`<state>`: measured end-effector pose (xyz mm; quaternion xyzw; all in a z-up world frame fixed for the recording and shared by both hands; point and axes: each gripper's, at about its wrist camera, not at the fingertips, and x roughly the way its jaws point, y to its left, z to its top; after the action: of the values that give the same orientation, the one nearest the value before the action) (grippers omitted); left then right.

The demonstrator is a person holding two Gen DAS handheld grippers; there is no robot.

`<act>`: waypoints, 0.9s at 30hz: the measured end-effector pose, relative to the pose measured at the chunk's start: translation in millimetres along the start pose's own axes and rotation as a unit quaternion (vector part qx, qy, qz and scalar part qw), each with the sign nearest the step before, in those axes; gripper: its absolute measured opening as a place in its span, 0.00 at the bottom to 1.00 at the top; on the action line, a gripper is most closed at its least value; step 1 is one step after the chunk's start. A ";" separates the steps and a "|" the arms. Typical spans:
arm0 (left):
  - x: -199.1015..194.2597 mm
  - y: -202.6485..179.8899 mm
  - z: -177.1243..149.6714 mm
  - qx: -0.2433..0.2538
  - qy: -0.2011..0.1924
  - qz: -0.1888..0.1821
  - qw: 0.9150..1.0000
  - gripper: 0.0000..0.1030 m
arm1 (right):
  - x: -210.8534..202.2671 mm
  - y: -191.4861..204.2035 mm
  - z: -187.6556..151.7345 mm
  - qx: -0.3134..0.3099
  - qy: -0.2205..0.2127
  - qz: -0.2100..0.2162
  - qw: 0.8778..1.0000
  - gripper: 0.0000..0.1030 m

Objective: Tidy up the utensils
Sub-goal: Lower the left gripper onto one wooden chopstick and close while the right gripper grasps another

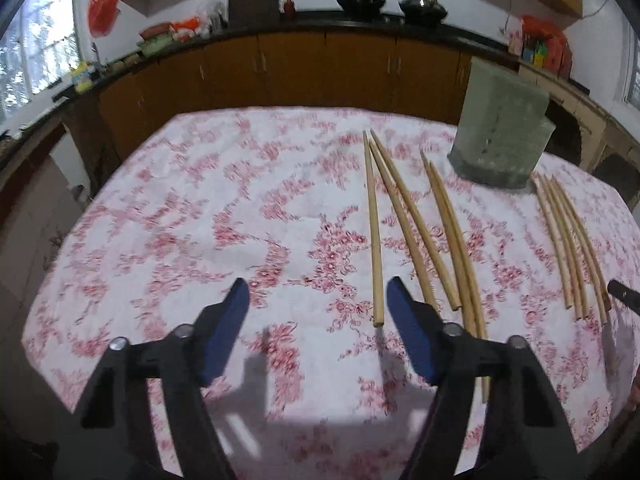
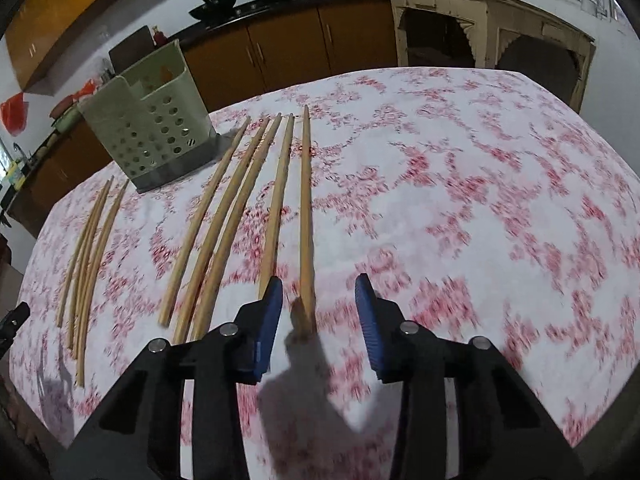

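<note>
Right gripper (image 2: 318, 296) jaws wide, straddling rightmost pale wooden chopstick (image 2: 306, 208); left gripper (image 1: 316, 300) wide, empty. We flag risk: off-centre pinch rolls stick.

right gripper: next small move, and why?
Probably lower and close the right gripper on the rightmost chopstick. Its near end already lies between the open jaws, the stick rests loose on the tablecloth, and the perforated holder stands just behind the row.
</note>
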<state>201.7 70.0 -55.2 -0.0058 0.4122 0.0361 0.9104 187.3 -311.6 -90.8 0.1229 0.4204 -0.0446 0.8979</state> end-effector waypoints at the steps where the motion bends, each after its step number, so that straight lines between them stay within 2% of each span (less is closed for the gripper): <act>1: 6.6 -0.9 1.4 0.003 0.008 -0.003 1.000 0.64 | 3.0 1.7 1.8 -0.005 0.003 -0.001 1.000 0.38; 2: 13.5 -2.7 1.9 0.010 0.017 -0.005 1.000 0.63 | 6.5 3.2 3.4 -0.008 0.005 -0.002 1.000 0.37; 7: 33.1 -11.1 4.6 0.025 0.033 -0.012 0.999 0.62 | 14.1 9.8 2.4 -0.031 -0.002 -0.031 0.999 0.19; 12: 47.9 -18.4 10.9 0.034 0.051 -0.019 0.998 0.56 | 14.9 7.8 4.6 -0.030 -0.004 -0.035 0.999 0.16; 13: 50.1 -21.0 11.3 0.039 0.054 -0.019 0.998 0.54 | 16.2 8.9 5.8 -0.031 -0.004 -0.036 0.999 0.16; 15: 55.3 -25.5 12.3 0.048 0.061 -0.023 0.997 0.41 | 19.4 10.7 9.0 -0.032 -0.004 -0.036 0.999 0.15; 16: 55.7 -27.0 13.4 0.049 0.057 -0.025 0.997 0.39 | 21.3 10.9 11.0 -0.032 -0.004 -0.037 0.999 0.12; 19: 60.7 -31.2 21.0 0.048 0.058 -0.030 0.997 0.21 | 27.9 9.5 19.4 -0.025 -0.002 -0.034 0.999 0.08; 20: 63.3 -32.0 24.3 0.046 0.058 -0.030 0.997 0.12 | 28.8 8.2 21.3 -0.023 -0.002 -0.035 0.999 0.08; 21: 65.7 -32.4 27.1 0.046 0.057 -0.028 0.997 0.08 | 30.1 6.2 23.8 -0.020 -0.004 -0.036 0.999 0.08; 27: 82.8 -19.9 44.1 0.028 0.044 -0.027 0.998 0.08 | 39.3 -7.5 38.9 0.007 -0.008 -0.031 0.999 0.08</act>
<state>290.6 57.0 -88.6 0.0066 0.4528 -0.0001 0.8916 240.1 -328.0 -98.2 0.1160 0.4167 -0.0762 0.8984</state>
